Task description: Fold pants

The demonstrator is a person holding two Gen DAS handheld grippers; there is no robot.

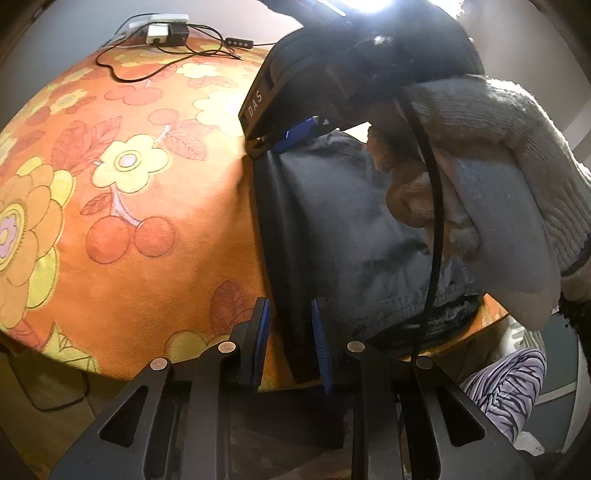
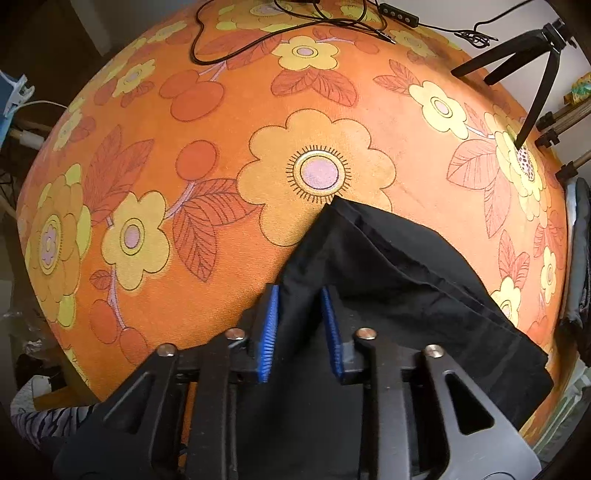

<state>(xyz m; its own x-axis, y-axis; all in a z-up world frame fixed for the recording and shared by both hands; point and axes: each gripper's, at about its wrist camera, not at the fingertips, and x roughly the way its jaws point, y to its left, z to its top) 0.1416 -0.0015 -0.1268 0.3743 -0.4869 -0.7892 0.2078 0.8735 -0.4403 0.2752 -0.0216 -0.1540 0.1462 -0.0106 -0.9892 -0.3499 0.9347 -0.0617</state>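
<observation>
Pinching black pants (image 2: 388, 280) on the flowered surface (image 2: 184, 147), both the left gripper (image 1: 291, 343) and right gripper (image 2: 301, 332) have their fingers closed on fabric.

An orange floral tablecloth (image 2: 155, 122) covered the table; a power strip (image 1: 159, 26) and black cables (image 2: 229, 51) lay at the top, against a pale wall (image 1: 66, 33).
</observation>
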